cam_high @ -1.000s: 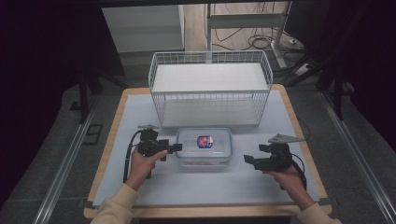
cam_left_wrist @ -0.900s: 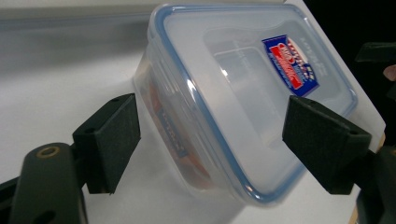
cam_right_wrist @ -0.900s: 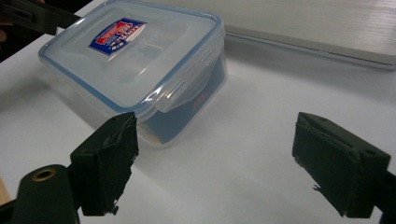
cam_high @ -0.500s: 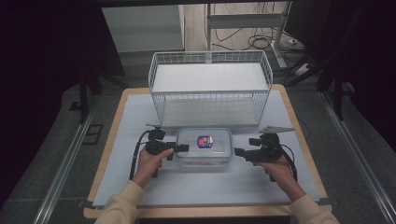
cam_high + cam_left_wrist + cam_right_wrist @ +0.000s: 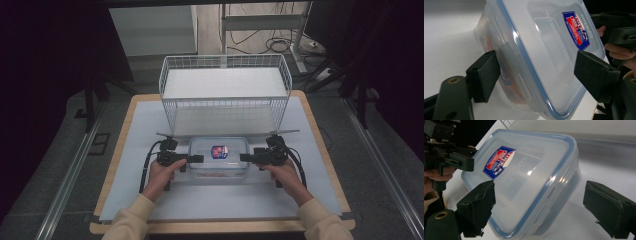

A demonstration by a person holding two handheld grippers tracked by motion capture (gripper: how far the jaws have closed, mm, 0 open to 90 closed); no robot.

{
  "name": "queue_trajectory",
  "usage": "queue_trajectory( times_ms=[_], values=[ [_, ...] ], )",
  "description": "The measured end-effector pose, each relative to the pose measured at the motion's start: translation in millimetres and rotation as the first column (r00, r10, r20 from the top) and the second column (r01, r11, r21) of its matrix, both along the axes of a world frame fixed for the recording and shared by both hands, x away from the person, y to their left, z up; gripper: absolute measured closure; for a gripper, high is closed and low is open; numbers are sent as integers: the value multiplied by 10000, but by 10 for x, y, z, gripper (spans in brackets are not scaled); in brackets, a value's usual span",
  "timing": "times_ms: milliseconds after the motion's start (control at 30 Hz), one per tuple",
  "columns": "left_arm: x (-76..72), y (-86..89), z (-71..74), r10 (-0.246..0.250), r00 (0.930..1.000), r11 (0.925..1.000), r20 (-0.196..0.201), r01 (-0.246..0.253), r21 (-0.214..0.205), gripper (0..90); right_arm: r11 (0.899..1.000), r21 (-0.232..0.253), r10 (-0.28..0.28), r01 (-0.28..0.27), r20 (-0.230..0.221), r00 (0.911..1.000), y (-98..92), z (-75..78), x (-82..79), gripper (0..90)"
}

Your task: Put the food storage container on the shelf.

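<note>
Clear plastic container (image 5: 219, 156) lengthwise left-right

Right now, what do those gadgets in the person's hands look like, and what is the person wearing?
Each hand-held gripper, left and right, is matt black, with two blocky jaws faced in dark foam-like pads. A round brass-coloured eyelet sits at a jaw base. A black cable loops from the left one, and another trails from the right. The sleeves are pale cream, with ribbed cuffs.
</note>
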State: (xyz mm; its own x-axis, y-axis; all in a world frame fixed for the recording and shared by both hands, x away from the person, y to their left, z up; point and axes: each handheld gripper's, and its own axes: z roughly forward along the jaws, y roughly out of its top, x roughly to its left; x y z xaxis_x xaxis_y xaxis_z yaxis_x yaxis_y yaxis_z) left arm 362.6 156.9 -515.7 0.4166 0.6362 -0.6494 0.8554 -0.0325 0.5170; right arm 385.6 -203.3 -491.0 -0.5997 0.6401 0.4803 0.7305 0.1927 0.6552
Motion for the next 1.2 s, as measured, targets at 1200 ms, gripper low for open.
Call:
queue_trajectory(
  times_ms=[1200],
  values=[
    [-120, 75, 12, 123, 9995, 9995, 307, -114, -285, 311, 9889, 1484, 378, -93, -1903, 9810, -74, -136, 167, 417]
  ],
)
